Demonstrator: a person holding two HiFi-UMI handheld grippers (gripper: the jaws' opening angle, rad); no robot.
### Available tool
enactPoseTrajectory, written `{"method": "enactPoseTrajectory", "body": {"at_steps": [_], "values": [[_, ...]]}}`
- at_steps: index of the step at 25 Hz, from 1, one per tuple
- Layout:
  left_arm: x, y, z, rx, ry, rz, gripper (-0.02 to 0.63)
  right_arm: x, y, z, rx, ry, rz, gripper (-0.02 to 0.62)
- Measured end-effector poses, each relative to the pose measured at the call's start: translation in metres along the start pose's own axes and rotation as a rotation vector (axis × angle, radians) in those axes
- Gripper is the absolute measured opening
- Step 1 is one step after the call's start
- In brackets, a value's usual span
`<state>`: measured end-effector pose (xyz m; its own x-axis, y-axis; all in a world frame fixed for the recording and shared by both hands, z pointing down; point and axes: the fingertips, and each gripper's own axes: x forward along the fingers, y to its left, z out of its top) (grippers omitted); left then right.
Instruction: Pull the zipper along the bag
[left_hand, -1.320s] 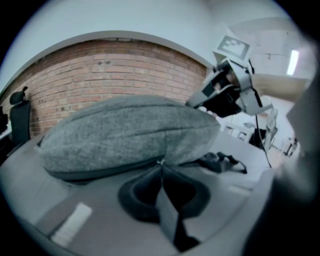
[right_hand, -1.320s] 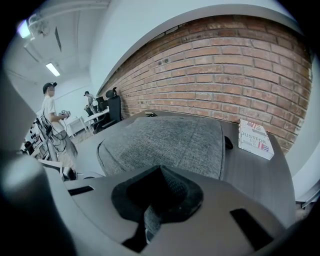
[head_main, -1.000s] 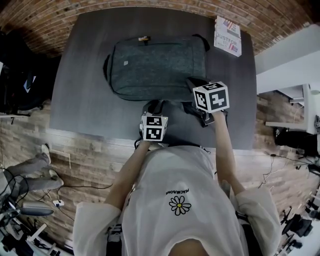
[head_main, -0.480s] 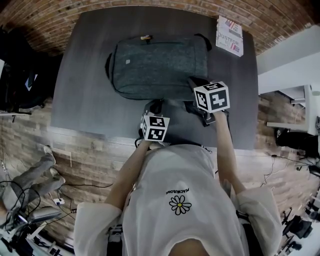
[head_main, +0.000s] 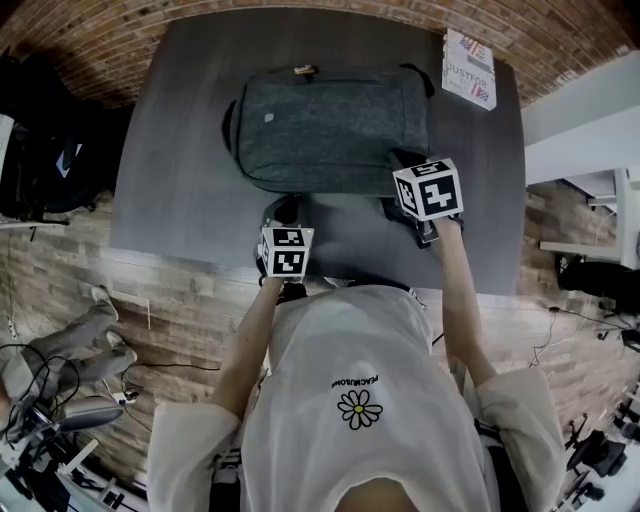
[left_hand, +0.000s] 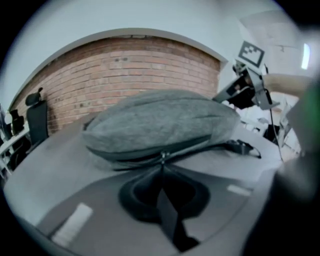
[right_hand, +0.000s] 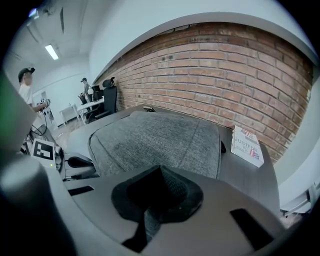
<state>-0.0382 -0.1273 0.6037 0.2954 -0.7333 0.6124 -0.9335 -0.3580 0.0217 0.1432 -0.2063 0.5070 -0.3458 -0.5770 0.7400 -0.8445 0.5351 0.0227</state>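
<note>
1. Left gripper view: the left gripper (left_hand: 161, 169) has its fingers pressed together with no gap. Their tips meet on the small zipper pull (left_hand: 162, 156).
2. The zipper pull sits on the zip line along the side of the grey backpack (left_hand: 160, 122) that faces the fingers. The zip line runs off to either side of the fingertips, and the bulk of the backpack rises just beyond them.
3. To the right of these fingers, a black strap (left_hand: 241, 147) lies on the table beside the backpack. Farther right and higher up, the other gripper's marker cube (left_hand: 251, 52) shows.
4. Right gripper view: the right gripper (right_hand: 160, 174) is also closed. Grey woven fabric, matching the backpack (right_hand: 155, 137), shows pinched in the seam between its fingers. The backpack's flat top spreads out directly ahead of the fingertips.
5. Beyond these fingers and to their right, a printed box (right_hand: 246, 145) lies on the table, apart from the backpack. A brick wall (right_hand: 225, 75) stands behind it.
6. Head view: the backpack (head_main: 335, 125) lies flat on the dark grey table (head_main: 180, 150).
7. The left gripper (head_main: 285, 210) is at the middle of the backpack's near edge. The right gripper (head_main: 402, 162) is at its near right corner.
8. The box (head_main: 469, 68) is at the table's far right corner, well beyond the right gripper's fingers.
</note>
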Motion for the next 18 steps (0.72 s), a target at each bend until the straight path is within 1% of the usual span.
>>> {"method": "enactPoseTrajectory", "body": {"at_steps": [2, 6, 10, 12, 14, 16, 18], "values": [[-0.004, 0.023, -0.005, 0.001, 0.007, 0.032, 0.009, 0.0, 0.0, 0.0, 0.003, 0.002, -0.011, 0.0], [-0.01, 0.065, -0.01, -0.024, 0.024, 0.09, 0.009, 0.0, 0.0, -0.001, 0.0, 0.014, -0.031, -0.001], [-0.006, 0.112, -0.006, -0.109, 0.024, 0.125, 0.011, 0.0, -0.001, 0.0, 0.013, 0.023, -0.055, 0.0], [-0.001, 0.128, 0.0, -0.116, 0.021, 0.133, 0.011, 0.002, 0.0, 0.001, 0.024, 0.023, -0.064, 0.0], [0.002, 0.133, 0.003, -0.076, 0.029, 0.121, 0.009, 0.003, 0.002, 0.002, 0.003, 0.02, -0.074, 0.0], [0.0, 0.131, 0.001, -0.007, 0.038, 0.091, 0.009, -0.001, 0.005, 0.001, -0.018, 0.008, -0.081, 0.0], [-0.002, 0.132, 0.001, 0.039, 0.037, 0.065, 0.009, -0.01, 0.017, 0.009, -0.054, -0.031, -0.08, -0.009]]}}
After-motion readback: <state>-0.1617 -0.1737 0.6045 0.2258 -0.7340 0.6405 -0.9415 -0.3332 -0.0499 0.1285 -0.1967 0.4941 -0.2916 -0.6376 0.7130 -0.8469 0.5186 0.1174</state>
